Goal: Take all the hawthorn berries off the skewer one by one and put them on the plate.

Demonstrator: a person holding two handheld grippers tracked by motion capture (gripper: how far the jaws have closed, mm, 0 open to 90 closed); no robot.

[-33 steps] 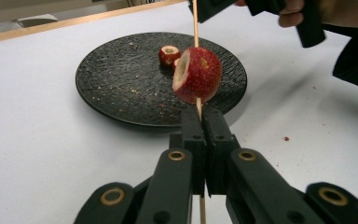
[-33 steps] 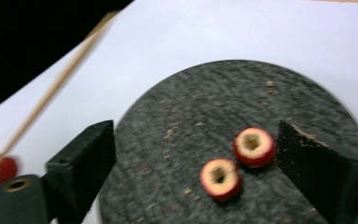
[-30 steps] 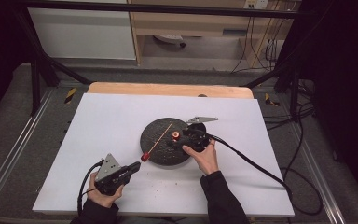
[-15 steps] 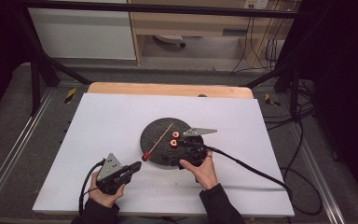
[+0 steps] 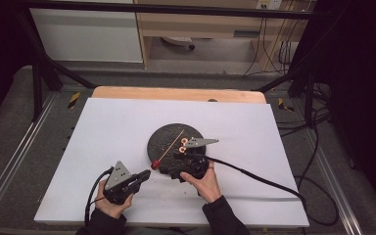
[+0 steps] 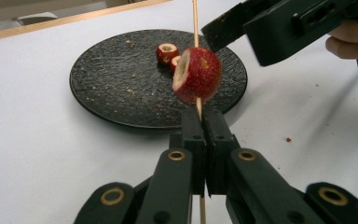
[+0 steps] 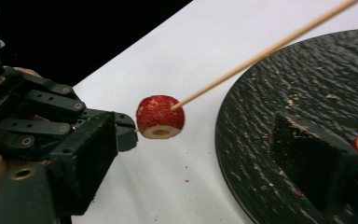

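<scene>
So this looks like fruit going onto a skewer, one piece on and more to go. The left gripper [image 6: 200, 123] is clamped tight on the near end of the wooden skewer [image 6: 195, 18], just off the near edge of the black plate [image 6: 107, 79]. One hollowed red fruit piece [image 6: 196, 74] already sits low on the stick, right above the jaws; it's round, red-skinned with pale specks, and has a cream ring around the cored hole.

The right gripper [image 5: 178, 155] sits over the near part of the plate, next to the two loose fruit pieces [image 5: 183, 144] waiting near the middle of the plate. In its own view there's a bit of red right at the edge by one jaw, so it may be pinching a piece, but I honestly can't tell if it's closed or not.

My guess at the next move: get a plate piece gripped, line its hole up with the free tip over the plate, and slide it down.
</scene>
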